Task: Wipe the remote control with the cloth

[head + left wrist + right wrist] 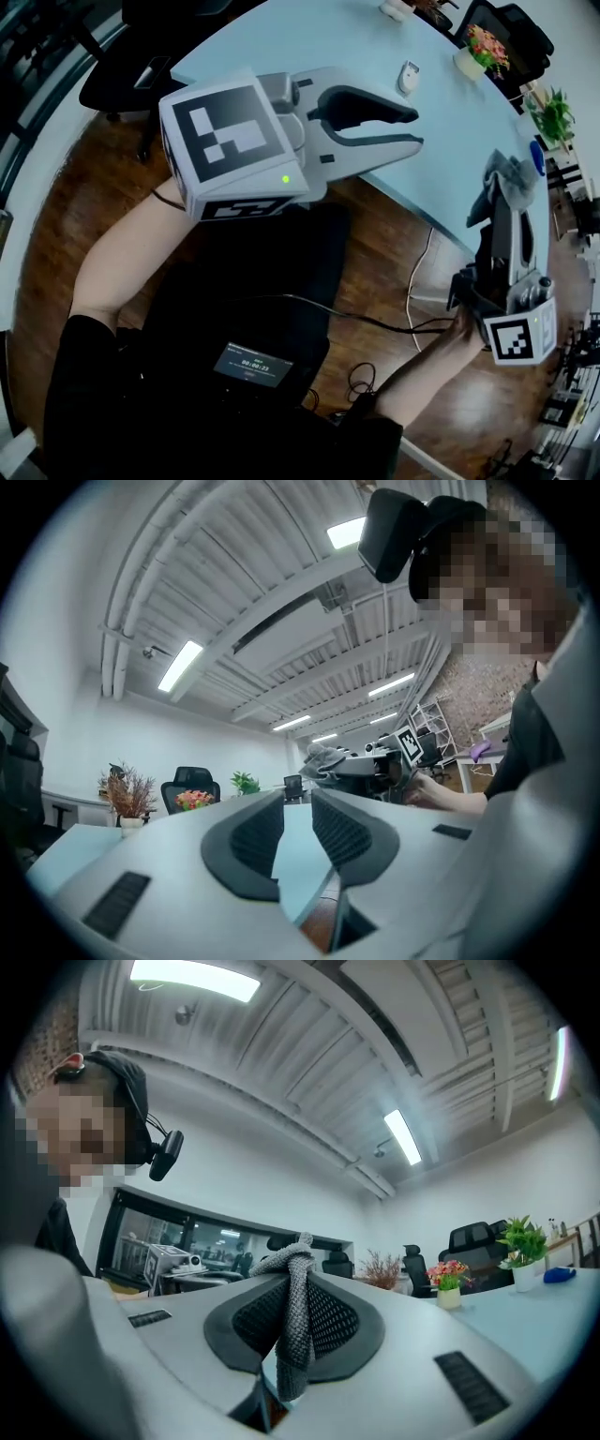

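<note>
– Tongs first: what is each one doing?
– Left gripper [417, 128] is held up with its jaws drawn together and nothing between them. Its own view shows only a thin strip of table past the pads. Right gripper [506, 208] is clamped on the cloth [292, 1326], a grey knit piece that bunches above the jaw tips and hangs down between the pads.
– What lies closest to the person?
– A small lit screen [251, 364] sits at the person's front, and a black cable [375, 322] crosses toward the right hand. Underneath is a brown wood floor [375, 234].
– And the remote?
– I cannot pick it out for certain. A small white device [409, 77] lies on the pale blue table [309, 37], beyond the left jaws and well apart from the cloth. Whether that is the remote I cannot tell. Neither gripper touches it.
– Anything farther off?
– A pot of pink and orange flowers [480, 54] stands past the device. A green plant [553, 117] is near the table's right edge, with a blue object [536, 157] just beside it. Black office chairs [511, 28] stand behind the table.
</note>
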